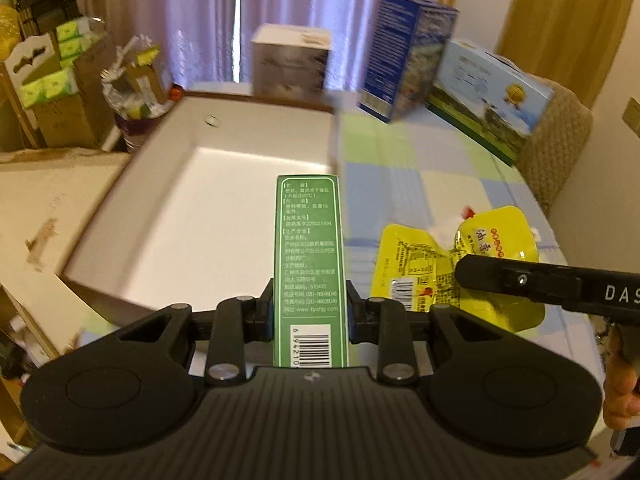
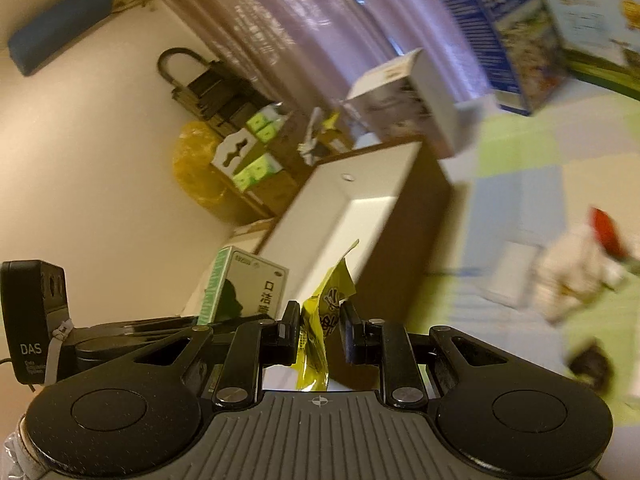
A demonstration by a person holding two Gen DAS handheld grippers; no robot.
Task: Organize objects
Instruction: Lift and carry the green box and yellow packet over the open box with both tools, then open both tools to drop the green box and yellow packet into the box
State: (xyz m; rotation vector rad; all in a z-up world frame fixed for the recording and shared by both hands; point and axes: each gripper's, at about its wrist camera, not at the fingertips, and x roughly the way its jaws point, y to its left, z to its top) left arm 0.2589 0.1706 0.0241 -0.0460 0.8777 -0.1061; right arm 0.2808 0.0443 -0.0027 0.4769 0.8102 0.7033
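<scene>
Green carton (image 1: 308, 264) is clamped narrow-side in our left gripper (image 1: 309, 308), lifted off the tabletop (image 1: 404, 184) and sticking out over the near-right edge of the white tray-box (image 1: 256, 118); same carton shows in right view just beside our other gripper. Right gripper (image 2: 319, 334) is pinched tight on a crumpled yellow sachet (image 2: 320, 320), which hangs up between the jaws; in left view that sachet sits right of the carton, approx level w/ it. We judge the step as mid-carry: both items picked, heading for the tray-box, which looks bare inside from here. Next move calls for bringing each over the tray interior, lowering, then opening jaws one at a time so the two grippers, now close together, don't knock. Around: grey box (image 1: 292, 62), tall blue box (image 1: 408, 56) and pale landscape box (image 1: 492, 92) stand along far side of the tabletop, well apart from us. A white-and-red wrapper (image 2: 580, 264) lies on the cloth to the right, too blurred to ID. Nothing blocks the way in except the tray's own right wall (image 1: 334, 140).
</scene>
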